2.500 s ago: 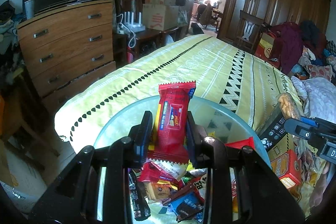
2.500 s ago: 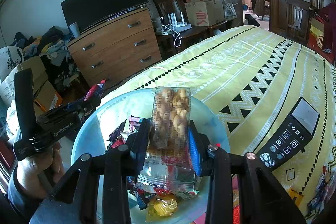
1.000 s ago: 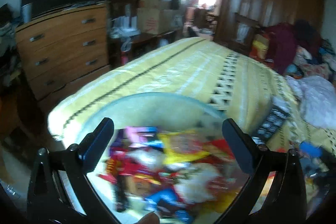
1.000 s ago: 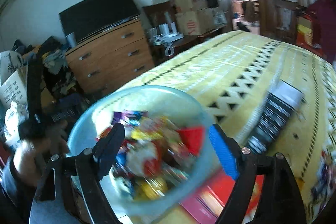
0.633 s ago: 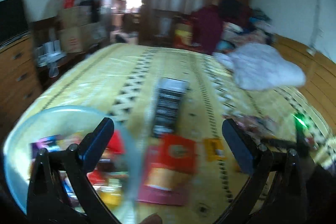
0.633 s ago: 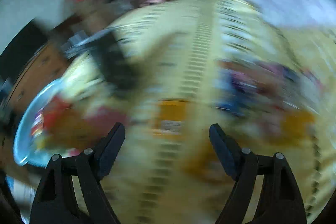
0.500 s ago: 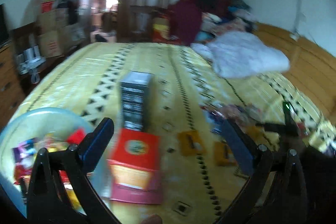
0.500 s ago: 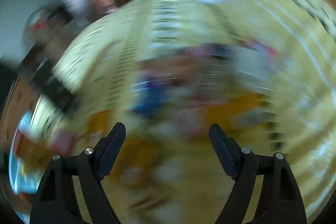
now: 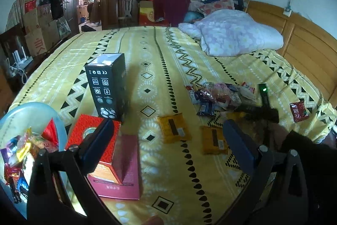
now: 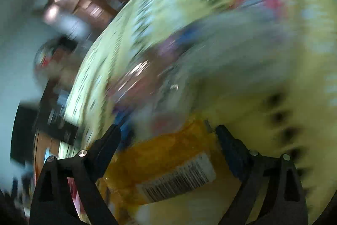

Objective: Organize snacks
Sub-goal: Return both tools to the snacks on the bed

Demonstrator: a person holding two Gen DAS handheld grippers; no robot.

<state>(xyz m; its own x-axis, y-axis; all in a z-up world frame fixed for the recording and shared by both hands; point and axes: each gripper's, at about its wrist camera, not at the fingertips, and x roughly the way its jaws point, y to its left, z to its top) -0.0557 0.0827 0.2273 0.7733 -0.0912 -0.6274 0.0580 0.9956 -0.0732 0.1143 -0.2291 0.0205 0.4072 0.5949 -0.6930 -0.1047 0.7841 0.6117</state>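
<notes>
A pale blue bowl [image 9: 38, 111] with several snack packs sits at the left on the yellow bedspread. Two orange packets [image 9: 173, 129] [image 9: 213, 139] lie in the middle, and a pile of loose snacks [image 9: 219, 95] lies beyond them. My left gripper [image 9: 168, 144] is open and empty above the bed. My right gripper [image 10: 168, 144] is open, low over an orange packet [image 10: 168, 170] with a barcode; that view is blurred. It also shows in the left wrist view [image 9: 264, 108] by the pile.
A black box [image 9: 106, 85] stands upright behind a red box [image 9: 99, 147] lying next to the bowl. A single red packet [image 9: 298, 111] lies far right. A folded quilt [image 9: 236, 38] and a wooden headboard [image 9: 305, 43] are at the back right.
Both grippers let go of their snack packs over the bowl, opened, and swung right toward the loose snacks. The right gripper has dropped close to an orange packet.
</notes>
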